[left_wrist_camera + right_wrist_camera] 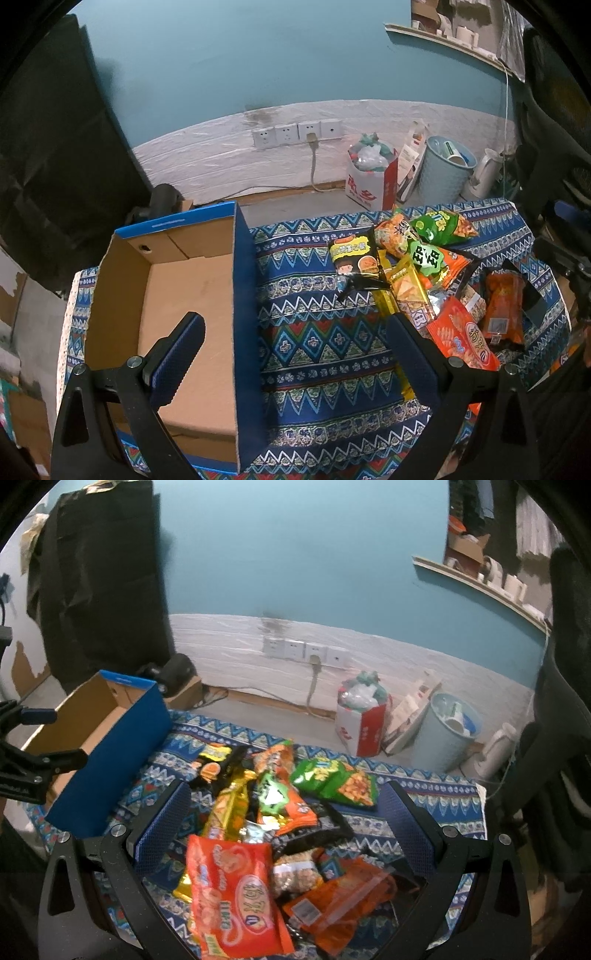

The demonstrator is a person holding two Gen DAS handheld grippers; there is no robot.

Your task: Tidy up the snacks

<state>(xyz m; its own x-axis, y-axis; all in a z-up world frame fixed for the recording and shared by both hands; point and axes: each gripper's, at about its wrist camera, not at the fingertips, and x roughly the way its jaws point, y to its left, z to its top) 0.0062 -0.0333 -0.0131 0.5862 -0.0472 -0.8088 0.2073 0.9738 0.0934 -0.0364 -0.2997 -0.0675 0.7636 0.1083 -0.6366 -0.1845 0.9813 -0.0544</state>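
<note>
My right tool (286, 834) hangs open right over the snack pile (280, 830); the orange packet (236, 893) lies lengthwise between its fingers. My left tool (295, 354), also open and empty, straddles the box (184, 295) wall at the counter's left edge.

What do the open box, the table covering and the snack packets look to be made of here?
Box: apparently cardboard, matte brown inside with a visible fold seam, printed blue outside.
Table covering: likely woven or printed fabric, matte, with a geometric pattern; its far edge drapes over.
Snack packets: thin plastic or foil film, glossy and crinkled, catching highlights; one yellow packet looks metallic.
</note>
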